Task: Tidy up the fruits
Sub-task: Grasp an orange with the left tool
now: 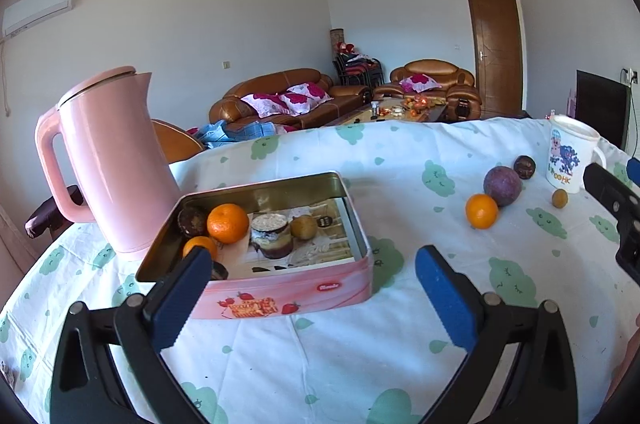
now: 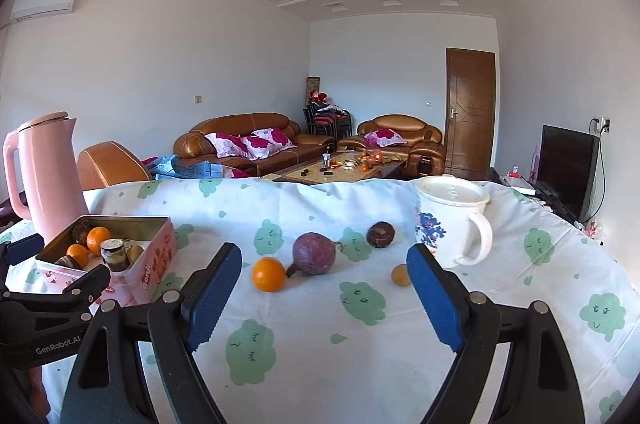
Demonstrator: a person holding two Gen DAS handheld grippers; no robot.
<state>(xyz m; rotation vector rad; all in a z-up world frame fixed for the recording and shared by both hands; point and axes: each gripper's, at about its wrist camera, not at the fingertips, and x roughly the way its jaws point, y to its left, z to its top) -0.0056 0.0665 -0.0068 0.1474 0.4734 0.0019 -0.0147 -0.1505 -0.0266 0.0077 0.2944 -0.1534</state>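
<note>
A pink tin box [image 1: 280, 294] [image 2: 154, 256] stands open on the table, holding two oranges [image 1: 227, 223], dark fruits, a yellowish fruit [image 1: 304, 226] and a small jar [image 1: 270, 235]. On the cloth to its right lie an orange [image 1: 481, 210] [image 2: 268, 274], a large purple fruit [image 1: 502, 185] [image 2: 314, 253], a dark round fruit [image 1: 524, 166] [image 2: 381, 234] and a small yellow fruit [image 1: 559, 198] [image 2: 400, 274]. My left gripper [image 1: 312, 288] is open and empty just before the tin. My right gripper [image 2: 324, 284] is open and empty, short of the loose fruits.
A pink kettle [image 1: 108, 159] [image 2: 48, 179] stands left of the tin. A white lidded mug [image 1: 570, 153] [image 2: 452, 220] stands at the right. The table has a white cloth with green prints [image 2: 320, 364]. Sofas and a coffee table lie beyond.
</note>
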